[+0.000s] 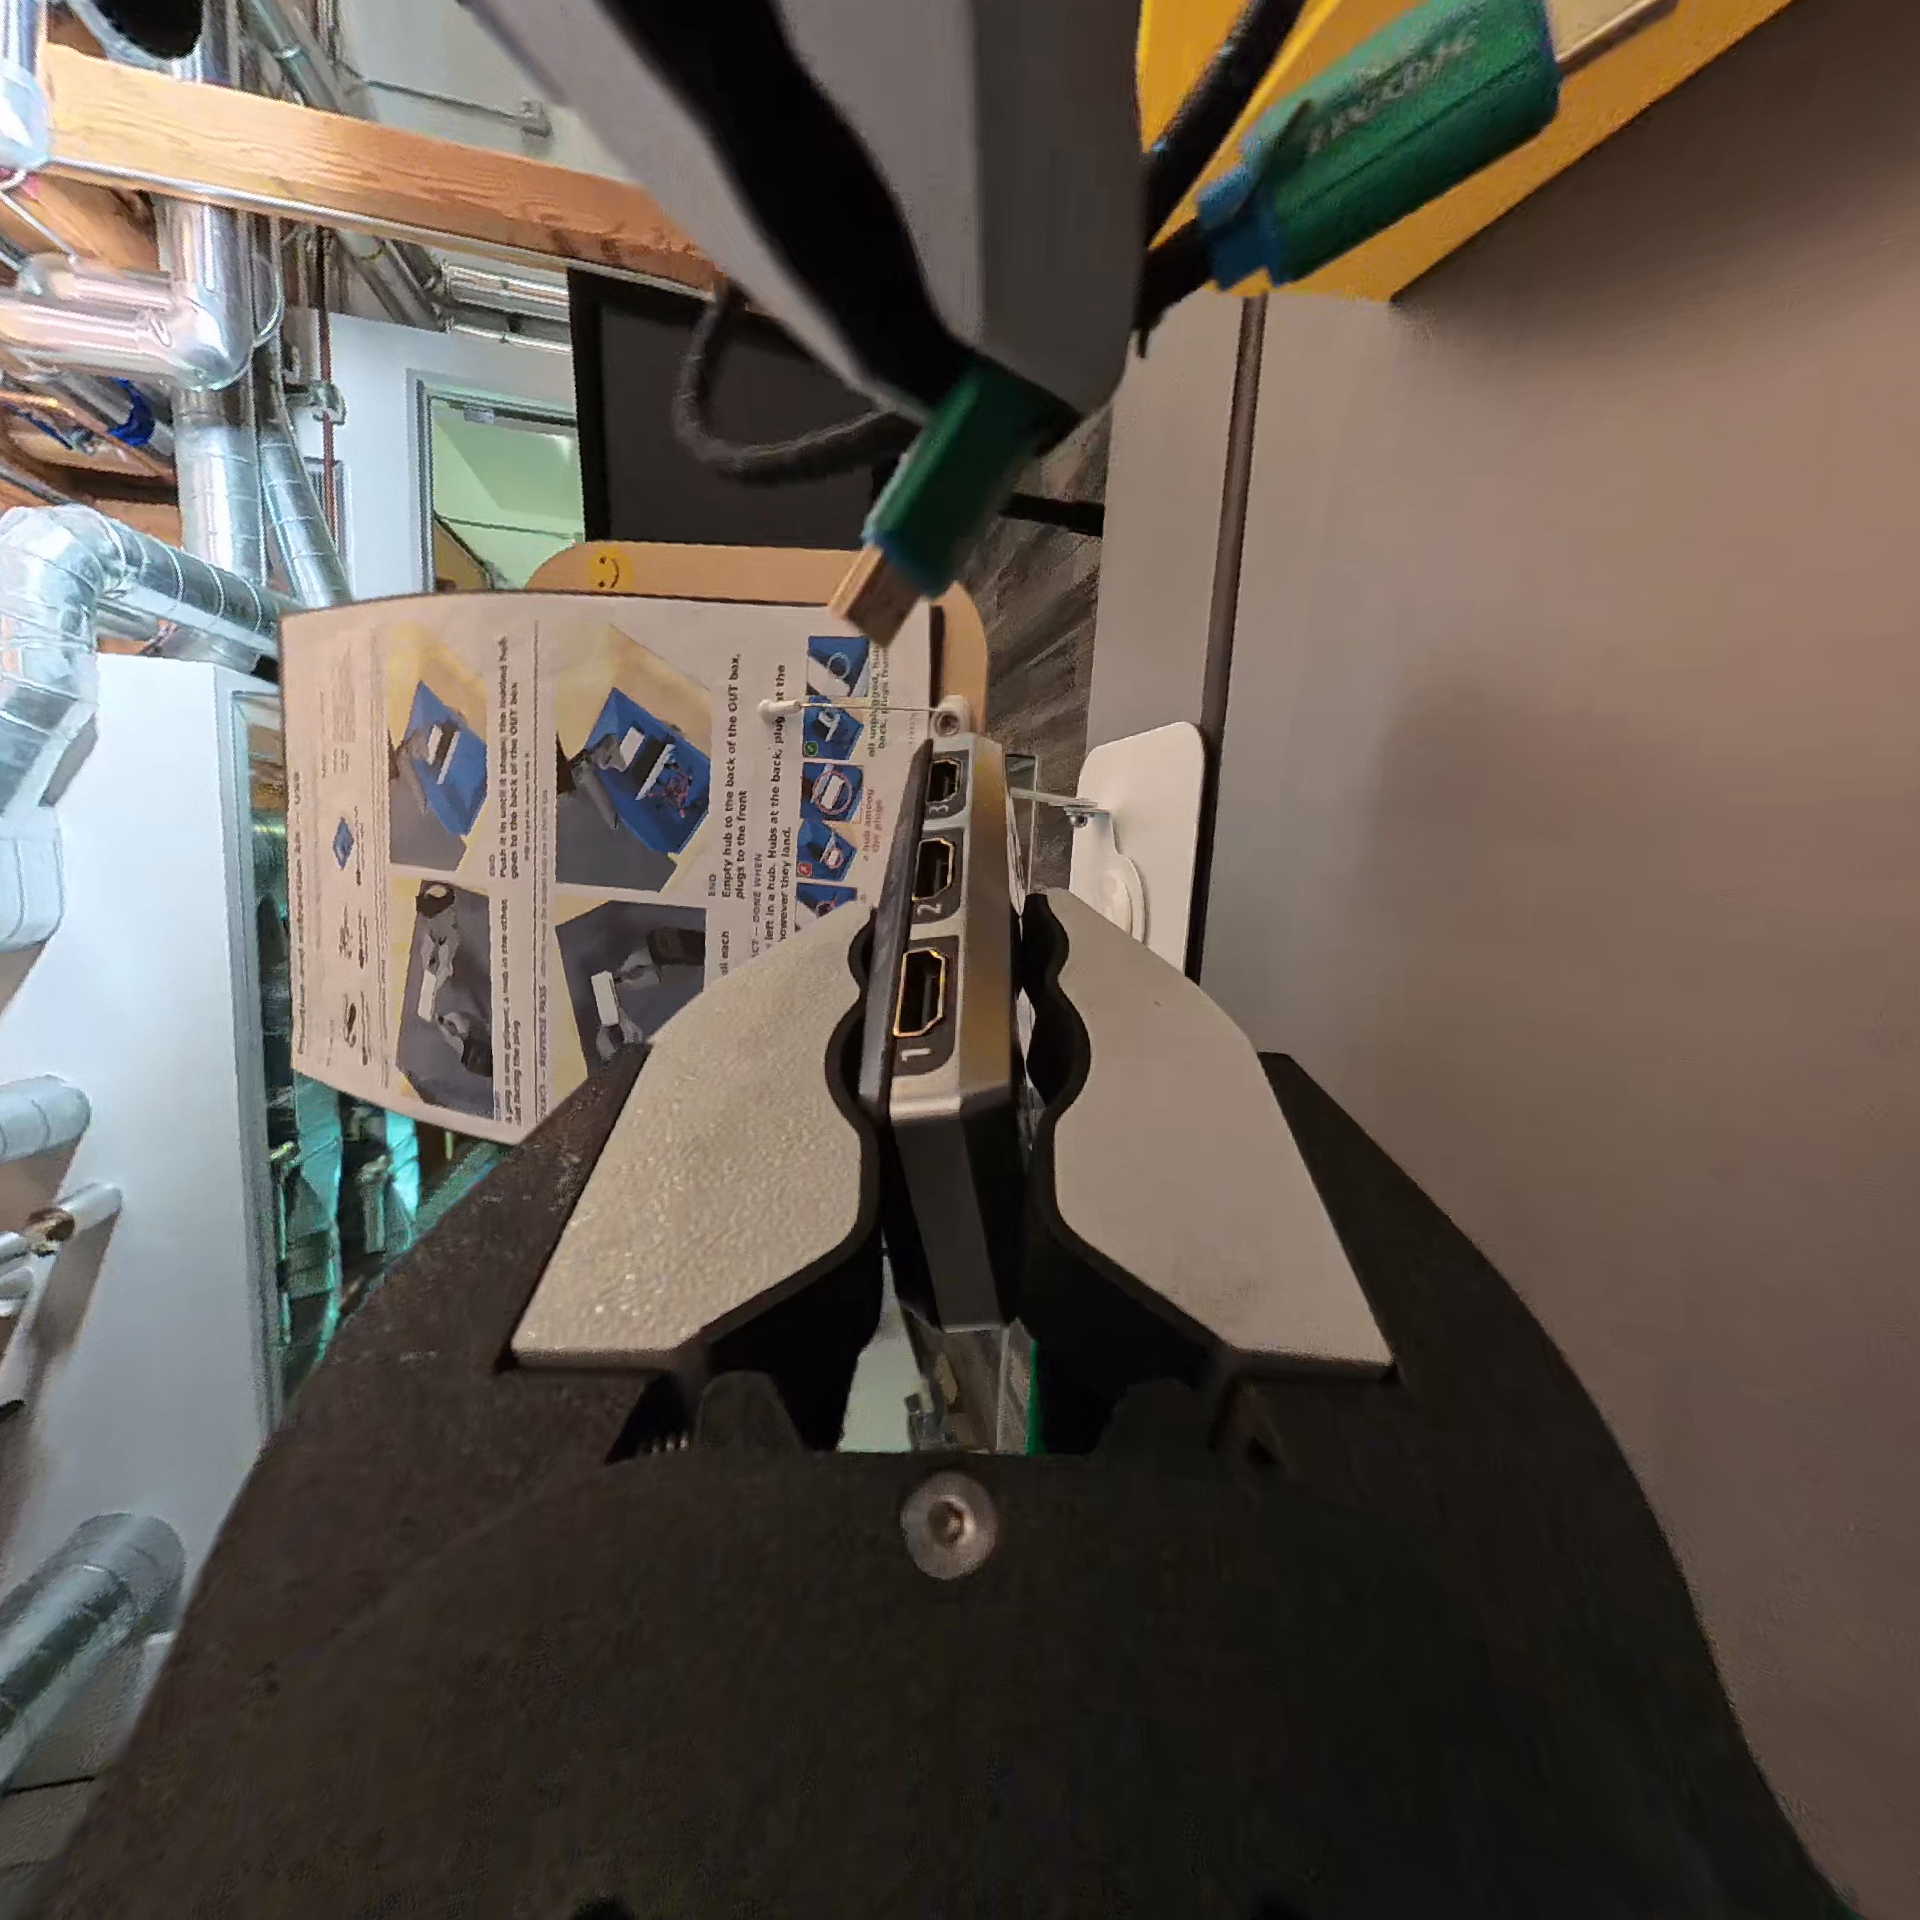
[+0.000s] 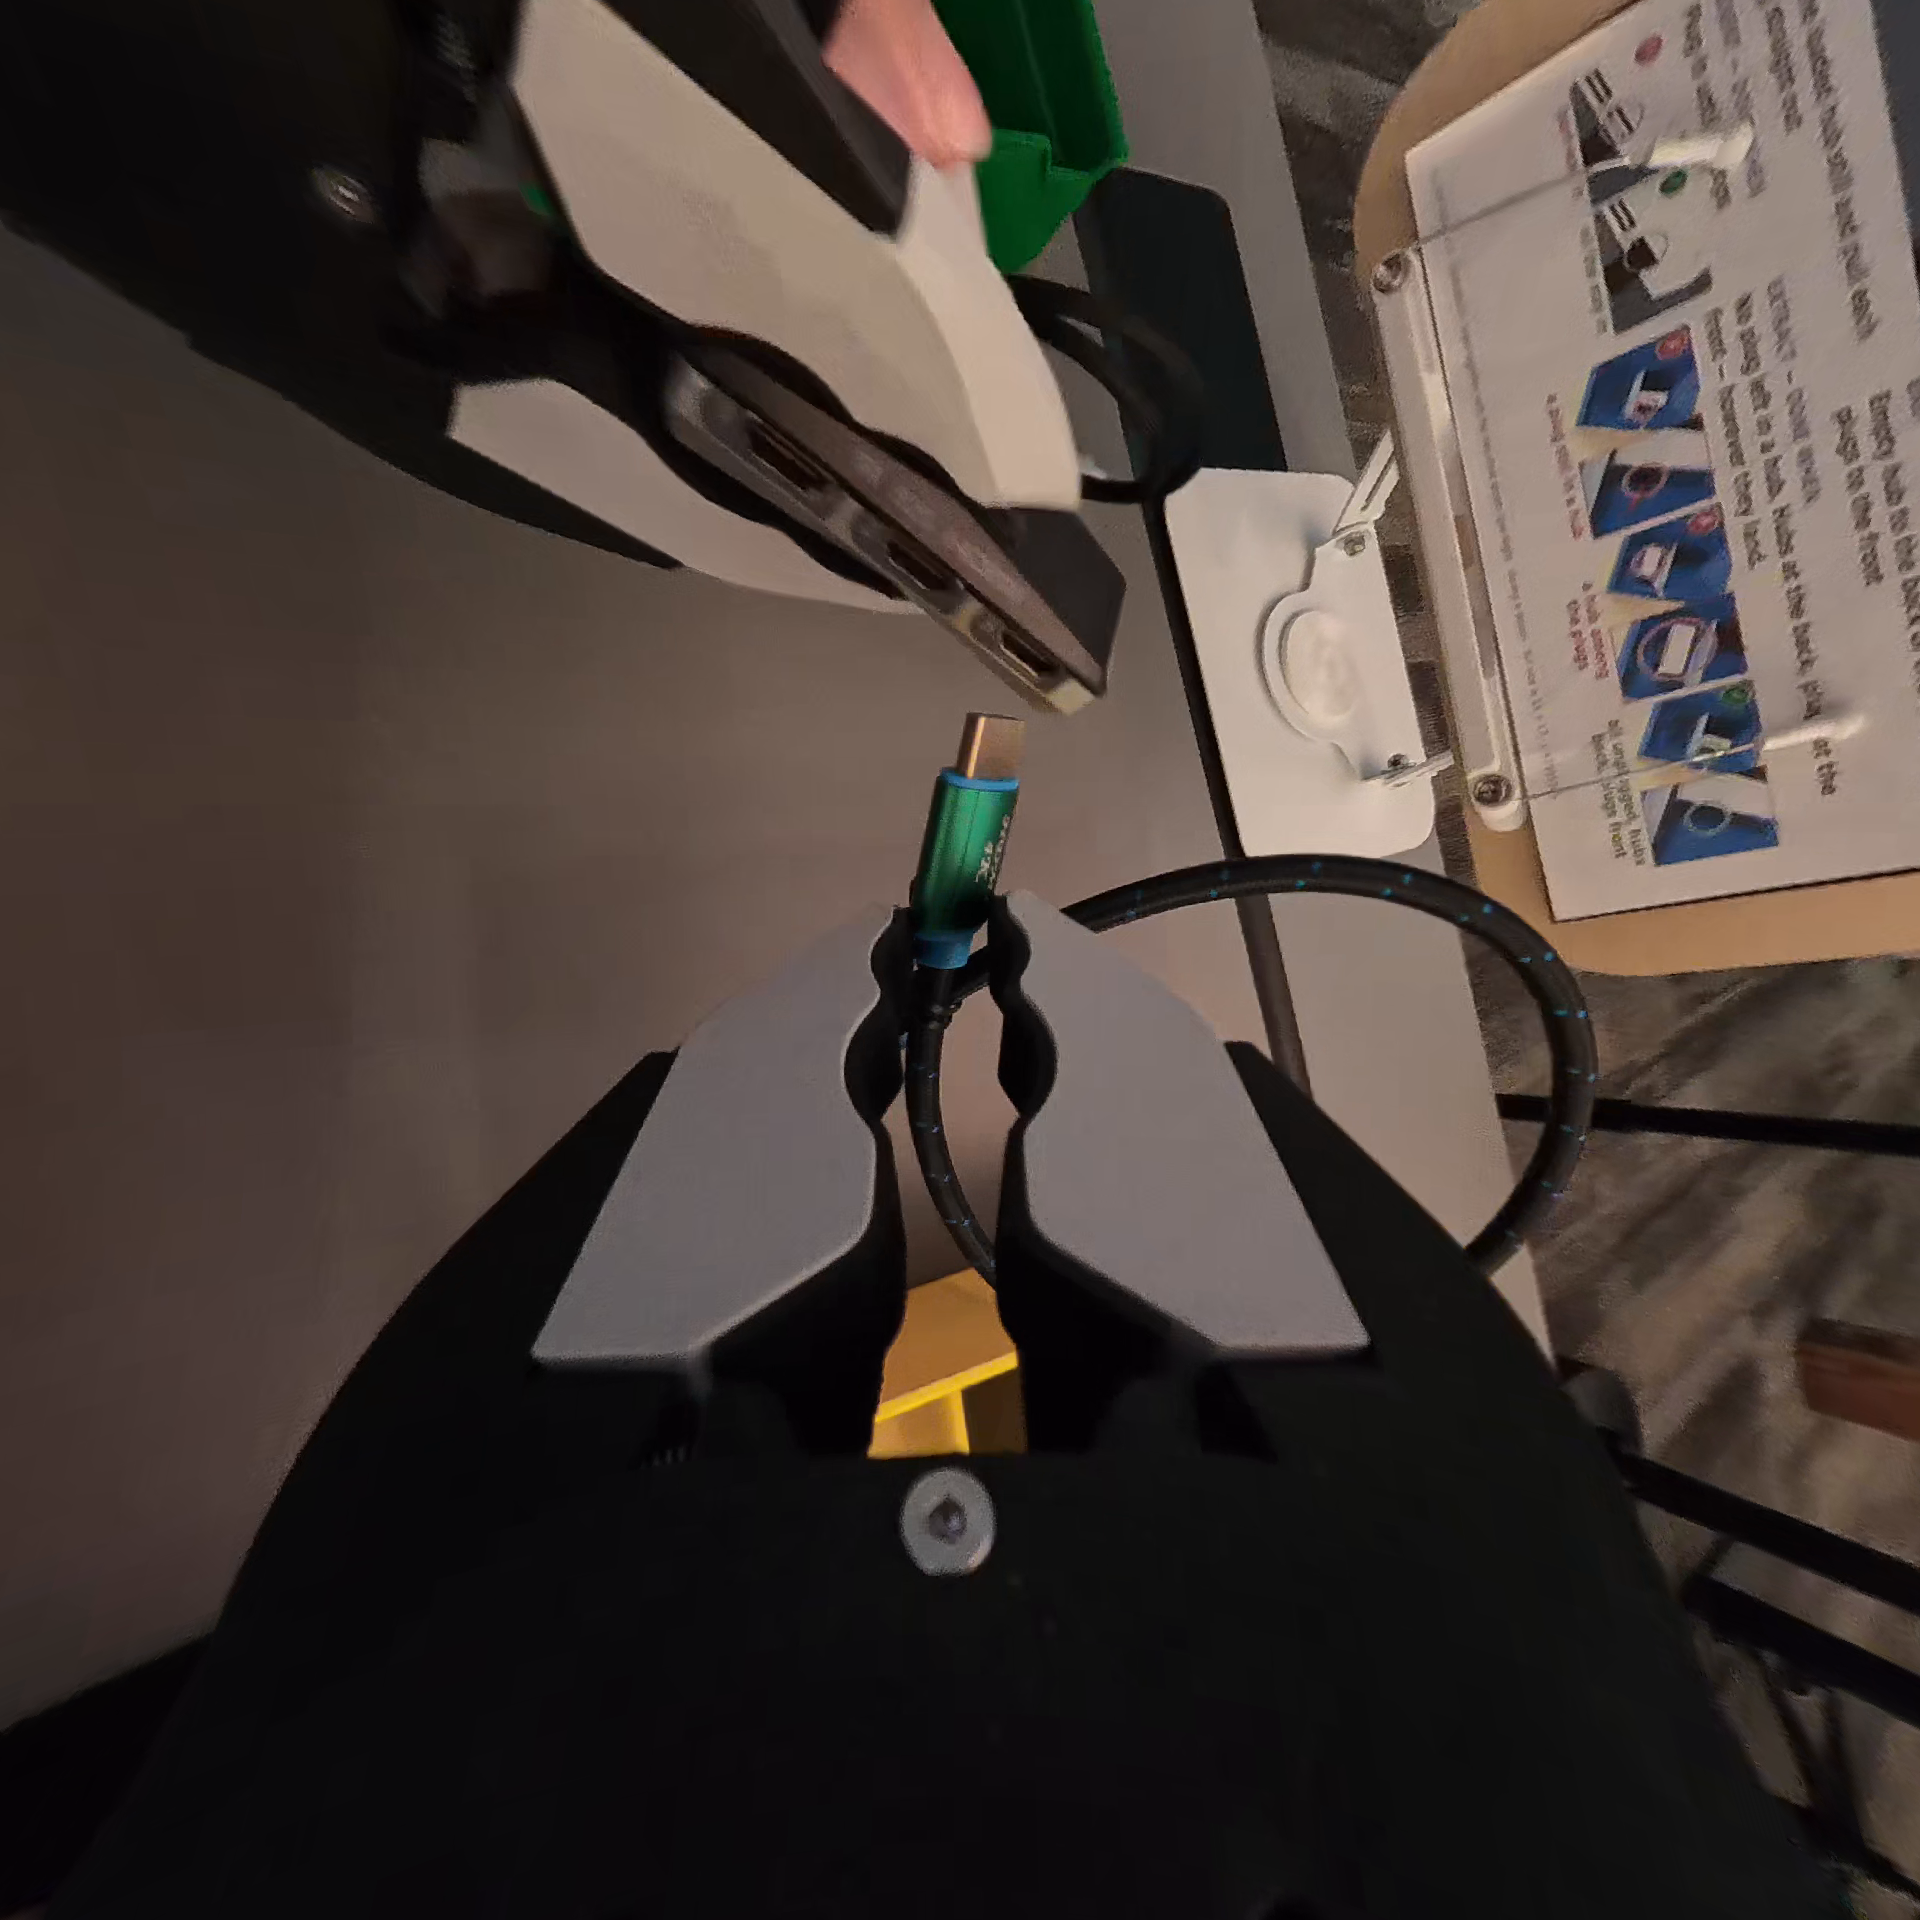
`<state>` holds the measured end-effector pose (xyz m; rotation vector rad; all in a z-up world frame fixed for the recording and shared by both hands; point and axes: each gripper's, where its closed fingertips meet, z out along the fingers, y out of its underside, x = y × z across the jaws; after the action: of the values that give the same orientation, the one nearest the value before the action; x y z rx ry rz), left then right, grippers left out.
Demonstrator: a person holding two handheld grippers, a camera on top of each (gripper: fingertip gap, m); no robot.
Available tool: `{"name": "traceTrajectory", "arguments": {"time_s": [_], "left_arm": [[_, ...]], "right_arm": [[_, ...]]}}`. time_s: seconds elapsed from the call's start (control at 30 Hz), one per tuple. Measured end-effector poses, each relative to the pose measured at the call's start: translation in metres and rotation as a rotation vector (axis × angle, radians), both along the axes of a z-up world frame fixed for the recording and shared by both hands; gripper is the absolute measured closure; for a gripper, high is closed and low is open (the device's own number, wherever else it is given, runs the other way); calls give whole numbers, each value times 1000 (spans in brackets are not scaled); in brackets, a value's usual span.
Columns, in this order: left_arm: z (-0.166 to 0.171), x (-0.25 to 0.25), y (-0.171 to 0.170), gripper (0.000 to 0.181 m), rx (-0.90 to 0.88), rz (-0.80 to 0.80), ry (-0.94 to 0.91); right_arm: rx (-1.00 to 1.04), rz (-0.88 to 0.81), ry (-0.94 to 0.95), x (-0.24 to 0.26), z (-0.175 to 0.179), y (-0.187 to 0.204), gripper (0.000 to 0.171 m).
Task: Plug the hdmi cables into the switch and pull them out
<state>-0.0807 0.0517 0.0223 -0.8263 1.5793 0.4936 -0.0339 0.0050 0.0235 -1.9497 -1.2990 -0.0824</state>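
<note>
My left gripper (image 1: 940, 966) is shut on the dark grey HDMI switch (image 1: 951, 935), held on edge with its three gold-rimmed ports facing me, all empty. My right gripper (image 2: 948, 914) is shut on a green HDMI plug (image 2: 966, 831) with a black braided cable (image 2: 1455, 914) looping off to the right. The plug's gold tip (image 2: 992, 743) is just short of the switch (image 2: 935, 561), close to its end port and apart from it. In the left wrist view the same plug (image 1: 935, 499) hangs above the switch in the right gripper (image 1: 977, 374). A second green plug (image 1: 1392, 145) lies at the top right.
A yellow bin (image 1: 1340, 270) sits at the top right by the second plug. An instruction sheet (image 1: 582, 831) on a tan board stands behind the switch, with a white bracket (image 1: 1143, 821) on the grey table (image 1: 1558, 935). A person's finger (image 2: 914, 83) shows on the left gripper. My hands' fingertips stand some 7 cm from each other.
</note>
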Motion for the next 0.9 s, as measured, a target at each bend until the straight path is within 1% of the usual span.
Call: {"name": "traceTrajectory", "arguments": {"time_s": [0.1,0.23,0.37,0.5,0.63,0.7,0.77,0.83,0.9], "left_arm": [[-4,0,1,156,5,7,23],[6,-12,10,156,-7,36,-25],[26,-26,17,156,-57,57,-152],[34,-36,24,156,-108,69,-243],[34,-43,33,156,-138,112,-279],[33,-43,34,156,-148,113,-282],[33,-44,34,156,-150,110,-279],[33,-43,33,156,-154,107,-278],[32,-43,33,156,-159,104,-274]], "right_arm": [[-71,8,-50,-4,-16,-6,156],[-211,-18,-99,-2,-57,6,156],[-358,1,-21,-30,-96,13,156],[-473,-92,48,-43,-120,12,157],[-519,-131,20,-51,-146,13,158],[-546,-114,55,-63,-157,11,157],[-576,-82,130,-80,-165,10,157],[-613,-23,191,-94,-168,6,156],[-640,2,190,-95,-166,1,155]]}}
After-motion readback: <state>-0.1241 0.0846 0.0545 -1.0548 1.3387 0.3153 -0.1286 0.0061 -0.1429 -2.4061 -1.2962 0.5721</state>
